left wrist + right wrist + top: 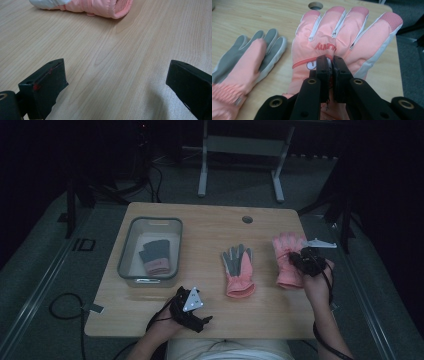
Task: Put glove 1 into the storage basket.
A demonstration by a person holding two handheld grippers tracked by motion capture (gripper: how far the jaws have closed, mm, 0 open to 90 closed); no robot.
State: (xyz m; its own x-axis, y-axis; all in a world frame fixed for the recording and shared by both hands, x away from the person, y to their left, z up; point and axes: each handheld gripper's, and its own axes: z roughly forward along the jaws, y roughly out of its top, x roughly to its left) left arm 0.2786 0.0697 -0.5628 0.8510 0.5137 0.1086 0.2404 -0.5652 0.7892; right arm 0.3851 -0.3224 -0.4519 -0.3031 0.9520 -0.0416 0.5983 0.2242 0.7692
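Observation:
Two pink gloves lie on the wooden table point(210, 225). The right one point(285, 262) is back-up with red lettering point(342, 32), and my right gripper point(301, 259) point(331, 60) is shut on a pinch of its fabric just below the lettering. The middle glove point(239, 270) point(249, 60) lies palm-up, grey on the palm side. My left gripper point(196, 309) point(116, 72) rests low at the front of the table, its jaws wide open and empty, facing that glove's cuff point(105, 6) from a short distance.
A clear plastic bin point(125, 251) stands at the table's left with a grey and pink pair of gloves point(156, 256) inside. A round cable hole point(247, 219) point(315, 5) sits near the far edge. The table's right edge is close to the held glove.

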